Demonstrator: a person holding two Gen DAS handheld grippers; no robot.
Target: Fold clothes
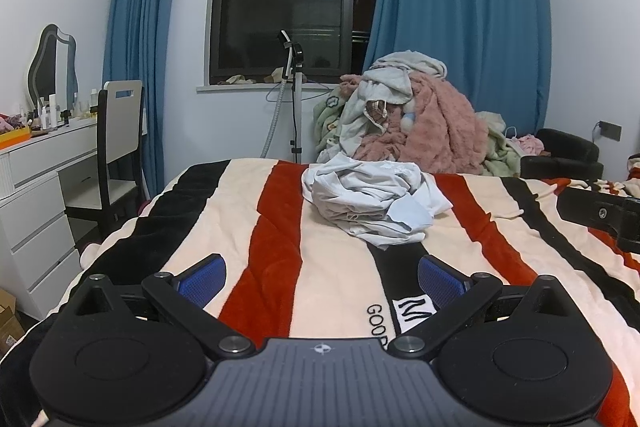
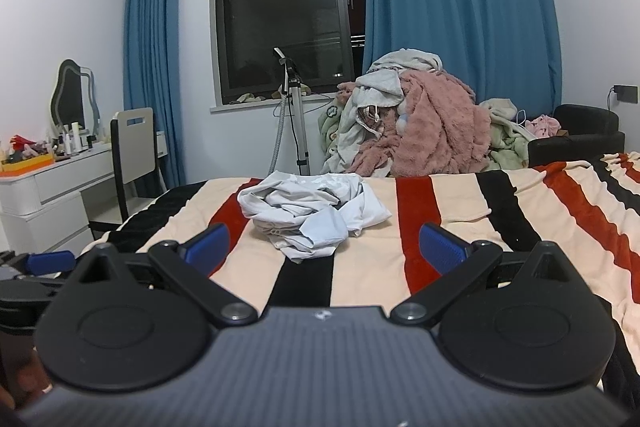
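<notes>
The pale garment lies crumpled at mid-frame on the striped blanket (nothing folded yet). Left gripper and right gripper are spread wide, empty; reaching and spreading it flat is judged next.

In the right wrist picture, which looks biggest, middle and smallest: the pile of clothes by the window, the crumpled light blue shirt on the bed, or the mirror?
1. Pile of clothes
2. Light blue shirt, though it's nearer the camera
3. Mirror
</notes>
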